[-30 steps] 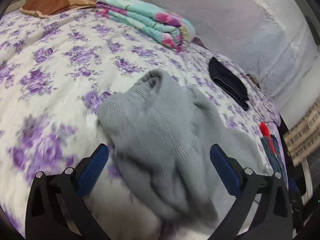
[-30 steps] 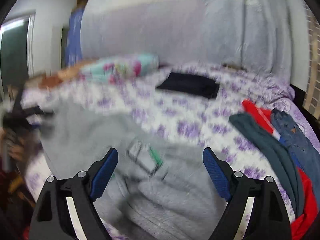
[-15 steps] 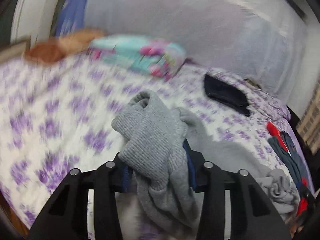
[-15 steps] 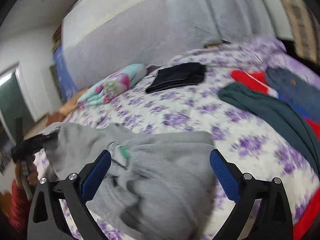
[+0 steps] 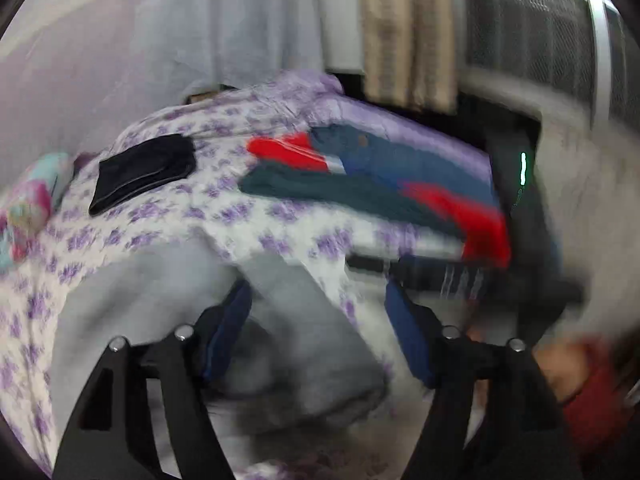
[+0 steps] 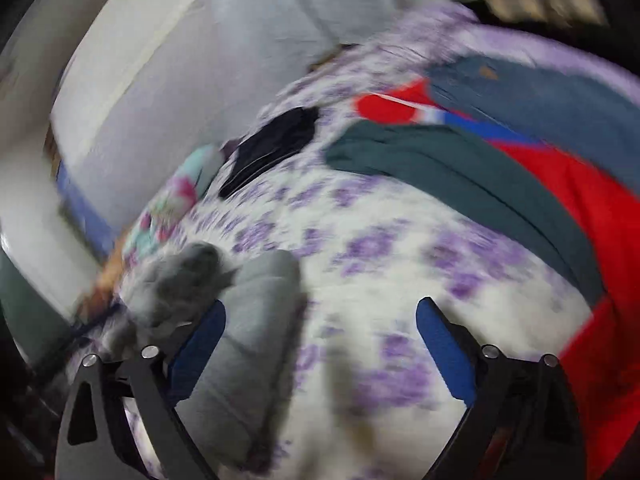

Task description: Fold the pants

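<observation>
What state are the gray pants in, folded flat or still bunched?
Bunched, not folded. The gray pants lie in a rumpled heap on the flowered bedsheet, cloth between the left claw fingers; blur hides whether it grips.

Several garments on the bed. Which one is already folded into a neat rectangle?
The black garment, a compact folded rectangle lying alone on the floral sheet. The grey pants are rumpled, and the dark green pants lie stretched out long.

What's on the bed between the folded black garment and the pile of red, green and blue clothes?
Only bare flowered sheet. In both wrist views the black garment and the clothes pile lie apart, with nothing on the strip between them.
</observation>
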Demonstrator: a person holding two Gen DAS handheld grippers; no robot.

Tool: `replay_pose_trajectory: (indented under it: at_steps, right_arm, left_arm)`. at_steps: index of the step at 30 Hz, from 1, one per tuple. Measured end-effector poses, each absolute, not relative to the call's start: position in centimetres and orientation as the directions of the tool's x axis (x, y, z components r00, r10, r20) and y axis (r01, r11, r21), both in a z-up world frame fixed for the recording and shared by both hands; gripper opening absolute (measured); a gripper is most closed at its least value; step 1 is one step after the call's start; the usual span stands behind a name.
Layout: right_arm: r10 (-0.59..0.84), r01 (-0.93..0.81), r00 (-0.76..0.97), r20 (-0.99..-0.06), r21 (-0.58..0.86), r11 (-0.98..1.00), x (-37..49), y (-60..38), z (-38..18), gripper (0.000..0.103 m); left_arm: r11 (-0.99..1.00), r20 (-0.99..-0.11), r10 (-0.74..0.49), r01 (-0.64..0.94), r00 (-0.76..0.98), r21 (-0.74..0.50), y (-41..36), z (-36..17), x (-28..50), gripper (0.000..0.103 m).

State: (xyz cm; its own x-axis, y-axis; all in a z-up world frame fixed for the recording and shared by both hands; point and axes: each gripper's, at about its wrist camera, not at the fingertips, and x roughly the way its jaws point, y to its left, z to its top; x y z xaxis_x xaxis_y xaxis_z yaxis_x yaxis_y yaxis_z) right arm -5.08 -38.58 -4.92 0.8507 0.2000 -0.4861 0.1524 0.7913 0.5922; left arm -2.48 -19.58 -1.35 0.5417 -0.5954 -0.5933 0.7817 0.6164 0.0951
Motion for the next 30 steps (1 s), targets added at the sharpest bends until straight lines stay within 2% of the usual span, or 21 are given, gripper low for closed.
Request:
replay_pose_trajectory:
  at_steps: [4, 6, 8, 11, 15, 16, 17, 18, 19, 20, 22, 25, 26, 27, 28, 29, 30]
  right_arm:
    - [0.211, 0.098, 0.873, -0.440, 0.582, 0.807, -5.7, -38.0, -4.4, 0.097]
    - [0.299, 0.004, 0.868, -0.396, 0.608, 0.794, -5.1, -36.7, -3.5, 0.097]
    - [0.409, -0.082, 0.834, -0.370, 0.649, 0.756, -3.8, -35.0, -2.9, 0.097]
    - [0.513, -0.144, 0.770, -0.379, 0.680, 0.719, -0.8, -31.9, -2.4, 0.097]
    - [0.520, -0.107, 0.705, -0.482, 0.652, 0.750, 3.9, -28.0, -2.6, 0.100]
    - [0.515, -0.151, 0.722, -0.462, 0.621, 0.769, 4.1, -27.0, -2.2, 0.096]
    - [0.506, -0.194, 0.734, -0.453, 0.574, 0.796, 3.9, -26.0, -1.5, 0.062]
    - [0.480, -0.203, 0.751, -0.453, 0.534, 0.821, 3.5, -25.4, -0.8, 0.047]
    - [0.475, -0.217, 0.768, -0.430, 0.523, 0.824, 2.8, -25.1, -0.2, 0.043]
    - [0.475, -0.247, 0.791, -0.386, 0.509, 0.825, 1.5, -25.0, 0.8, 0.027]
    - [0.474, -0.287, 0.817, -0.329, 0.480, 0.829, -1.5, -25.3, 2.6, 0.024]
    - [0.420, -0.250, 0.847, -0.326, 0.453, 0.856, -4.5, -27.2, 3.1, 0.021]
    - [0.368, -0.194, 0.858, -0.358, 0.437, 0.878, -5.0, -28.0, 2.2, 0.012]
    - [0.310, -0.124, 0.861, -0.404, 0.423, 0.897, -4.8, -29.0, 0.9, 0.010]
    - [0.262, -0.057, 0.851, -0.454, 0.416, 0.908, -4.5, -29.9, -0.8, 0.010]
    - [0.222, 0.037, 0.811, -0.542, 0.426, 0.904, -3.8, -31.4, -3.7, 0.010]
    - [0.230, 0.067, 0.790, -0.568, 0.454, 0.888, -3.6, -32.2, -5.3, 0.010]
  left_arm:
    - [0.591, -0.556, -0.687, 0.805, 0.467, -0.054, -15.0, 0.1, -2.1, 0.069]
    - [0.630, -0.492, -0.707, 0.769, 0.508, -0.111, -10.7, 2.1, -1.9, 0.084]
    - [0.673, -0.426, -0.705, 0.725, 0.567, -0.147, -6.6, 3.5, -1.6, 0.093]
    - [0.796, -0.398, -0.584, 0.596, 0.708, -0.107, -2.1, 3.9, -1.0, 0.094]
    - [0.885, -0.461, -0.456, 0.441, 0.761, -0.147, 1.6, 2.2, 1.2, 0.094]
    - [0.889, -0.475, -0.450, 0.427, 0.756, -0.162, 1.9, 1.8, 1.7, 0.094]
    - [0.896, -0.489, -0.439, 0.409, 0.754, -0.173, 2.5, 1.2, 2.0, 0.094]
    - [0.902, -0.499, -0.426, 0.395, 0.755, -0.173, 2.9, 0.9, 2.1, 0.094]
    - [0.910, -0.508, -0.410, 0.382, 0.758, -0.163, 3.0, 0.6, 2.2, 0.094]
    - [0.917, -0.512, -0.392, 0.371, 0.764, -0.148, 3.3, 0.5, 2.0, 0.094]
    - [0.920, -0.499, -0.383, 0.372, 0.777, -0.126, 3.3, 0.9, 2.0, 0.094]
    - [0.903, -0.476, -0.419, 0.411, 0.774, -0.126, 2.9, 1.3, 1.7, 0.095]
    - [0.898, -0.476, -0.427, 0.425, 0.769, -0.118, 2.3, 1.2, 1.6, 0.099]
    - [0.898, -0.491, -0.417, 0.428, 0.764, -0.097, 1.4, 0.8, 1.8, 0.098]
    - [0.899, -0.516, -0.406, 0.432, 0.754, -0.076, 0.5, 0.2, 2.1, 0.098]
    - [0.897, -0.563, -0.388, 0.440, 0.729, -0.048, -0.8, -1.1, 2.9, 0.098]
    - [0.896, -0.607, -0.371, 0.443, 0.703, -0.034, -1.7, -2.5, 3.6, 0.099]
